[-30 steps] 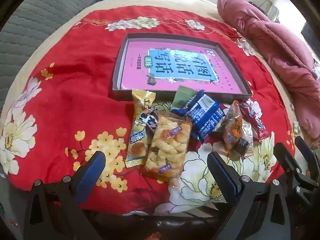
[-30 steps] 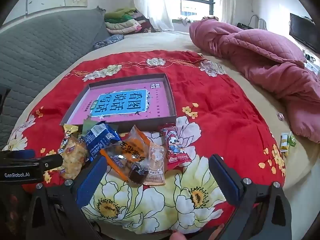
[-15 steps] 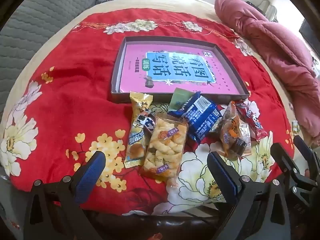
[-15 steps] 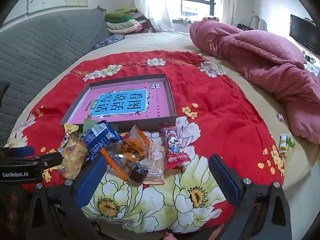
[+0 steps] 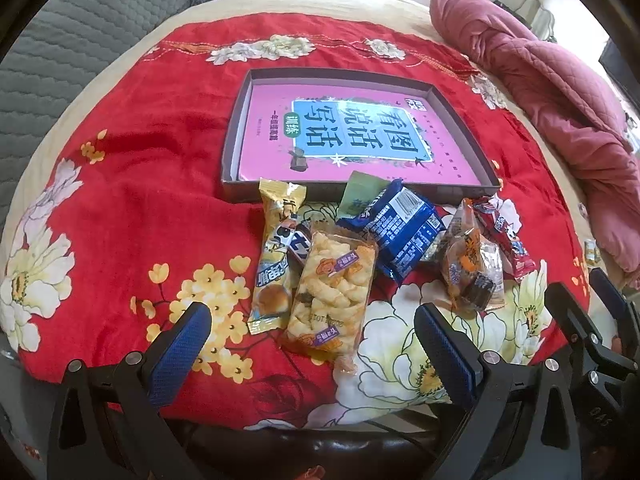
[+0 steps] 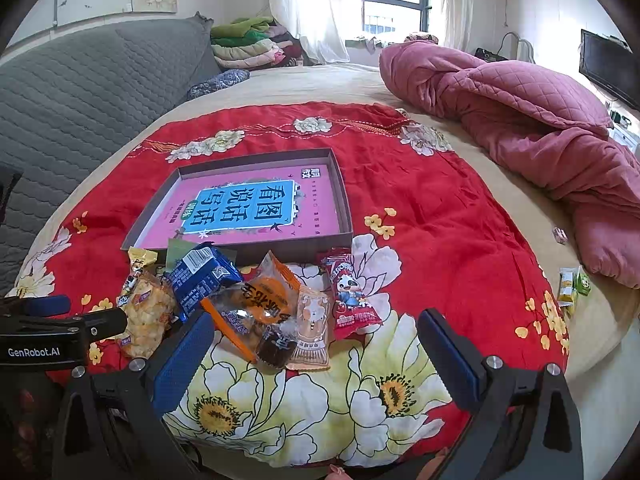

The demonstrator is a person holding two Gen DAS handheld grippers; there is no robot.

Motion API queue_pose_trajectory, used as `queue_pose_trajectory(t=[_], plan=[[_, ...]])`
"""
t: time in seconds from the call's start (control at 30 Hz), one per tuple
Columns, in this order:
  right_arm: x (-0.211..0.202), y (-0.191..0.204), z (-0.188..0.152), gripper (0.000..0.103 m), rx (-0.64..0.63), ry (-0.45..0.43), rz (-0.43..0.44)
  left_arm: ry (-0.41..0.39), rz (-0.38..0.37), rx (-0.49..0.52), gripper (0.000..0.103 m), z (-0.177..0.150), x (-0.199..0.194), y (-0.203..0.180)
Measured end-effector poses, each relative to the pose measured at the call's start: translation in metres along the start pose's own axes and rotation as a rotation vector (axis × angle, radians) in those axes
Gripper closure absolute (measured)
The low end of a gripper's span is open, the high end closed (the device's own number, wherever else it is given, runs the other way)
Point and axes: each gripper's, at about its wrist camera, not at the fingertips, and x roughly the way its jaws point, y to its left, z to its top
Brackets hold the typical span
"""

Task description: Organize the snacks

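A pile of snack packets lies on a red flowered cloth [image 5: 140,184] in front of a shallow brown box [image 5: 232,148] with a pink printed bottom. In the left wrist view I see a clear bag of puffed snacks [image 5: 332,284], a yellow bread packet [image 5: 276,256], a blue packet [image 5: 400,228], an orange packet [image 5: 468,264] and a red packet [image 5: 504,240]. My left gripper [image 5: 312,344] hangs open just short of the puffed snacks. My right gripper [image 6: 312,348] is open over the orange packet [image 6: 264,296], near the red panda packet [image 6: 352,296]. Both hold nothing.
The cloth lies on a beige bed. A crumpled pink quilt [image 6: 540,136] fills the right side and a grey padded headboard [image 6: 80,92] the left. Small green and yellow packets [image 6: 572,284] sit at the bed's right edge. Folded clothes [image 6: 248,44] are stacked far back.
The left wrist view has tilted up slightly, so the box and snacks sit a little lower in frame. The right gripper has barely moved. Both stay open.
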Motion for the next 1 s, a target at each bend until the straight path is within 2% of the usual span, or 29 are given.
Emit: queue_pose_trajectory(t=[1.0], plan=[[-0.0019,0.0006,0.0009,0.001,-0.007,-0.003,0.002,0.001,0.013,0.001,0.002,-0.0003,-0.0004,-0.0002]])
